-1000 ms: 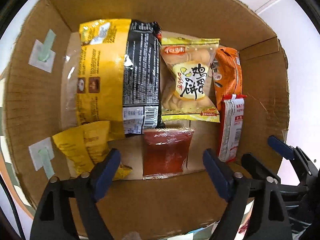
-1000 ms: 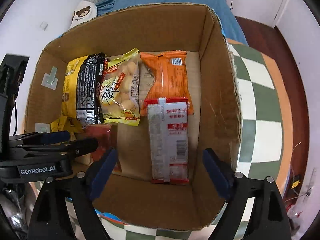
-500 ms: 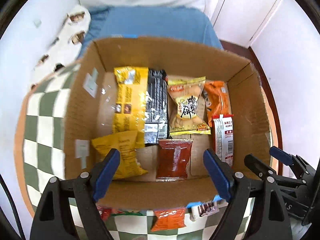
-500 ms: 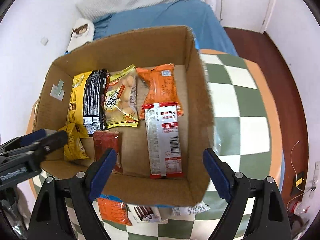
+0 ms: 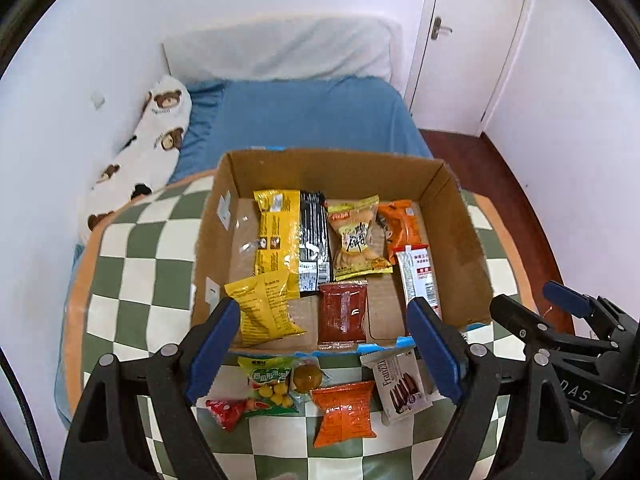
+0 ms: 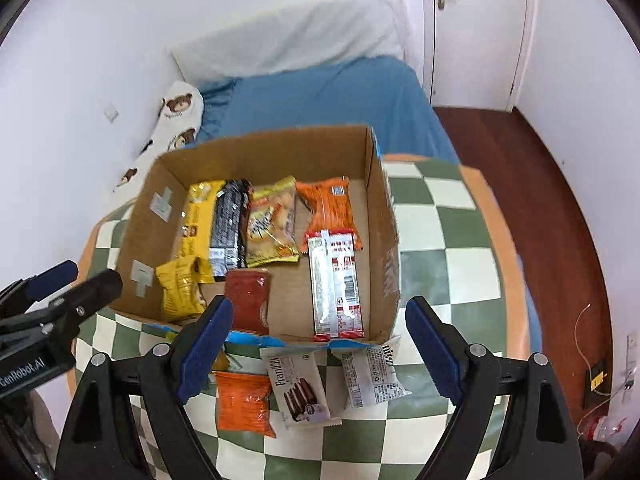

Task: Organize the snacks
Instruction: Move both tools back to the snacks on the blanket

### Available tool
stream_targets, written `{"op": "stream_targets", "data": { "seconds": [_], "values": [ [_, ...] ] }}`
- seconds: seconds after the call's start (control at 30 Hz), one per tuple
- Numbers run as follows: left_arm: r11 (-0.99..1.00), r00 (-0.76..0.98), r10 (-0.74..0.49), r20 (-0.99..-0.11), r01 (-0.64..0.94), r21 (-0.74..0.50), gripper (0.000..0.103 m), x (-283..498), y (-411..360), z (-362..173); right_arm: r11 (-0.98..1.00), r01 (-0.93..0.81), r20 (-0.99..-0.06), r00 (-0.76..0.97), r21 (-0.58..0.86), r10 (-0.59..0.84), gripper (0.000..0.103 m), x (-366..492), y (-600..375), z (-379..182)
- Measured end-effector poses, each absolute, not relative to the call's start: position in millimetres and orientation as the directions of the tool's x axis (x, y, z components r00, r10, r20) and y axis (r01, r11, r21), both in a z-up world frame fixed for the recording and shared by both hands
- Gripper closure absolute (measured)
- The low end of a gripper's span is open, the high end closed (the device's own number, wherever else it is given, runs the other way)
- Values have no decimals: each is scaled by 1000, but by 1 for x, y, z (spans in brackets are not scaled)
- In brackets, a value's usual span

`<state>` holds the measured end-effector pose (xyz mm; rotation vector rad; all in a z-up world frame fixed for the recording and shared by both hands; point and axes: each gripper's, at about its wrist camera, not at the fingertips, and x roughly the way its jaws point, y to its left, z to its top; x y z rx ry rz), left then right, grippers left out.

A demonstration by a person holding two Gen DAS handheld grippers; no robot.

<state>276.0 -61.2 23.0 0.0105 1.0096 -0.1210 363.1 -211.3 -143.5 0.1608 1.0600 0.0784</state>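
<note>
Cardboard box (image 5: 460, 216) hogging the bench's (image 5: 132, 264) far edge, loose packets along its near wall. "Franzzi" wafer pack (image 6: 298, 388) readable there. Left claw (image 5: 324, 350) and right claw (image 6: 318, 346) both spread wide, pinching nothing.

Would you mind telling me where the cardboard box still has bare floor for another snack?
Bare floor shows between the dark red packet and the red-and-white packet, and along the box's left wall beside the yellow bag. The back row is crowded.
</note>
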Motion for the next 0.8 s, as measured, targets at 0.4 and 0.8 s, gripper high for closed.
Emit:
{"op": "stream_targets", "data": {
  "seconds": [0.4, 0.8],
  "values": [
    [995, 599, -97, -794, 87, -56, 18, 232, -56, 50, 978, 8, -808, 564, 209, 168, 13, 309, -205, -106],
    [992, 186, -96, -978, 92, -80, 18, 237, -73, -129, 952, 97, -895, 379, 292, 236, 13, 293, -228, -203]
  ]
}}
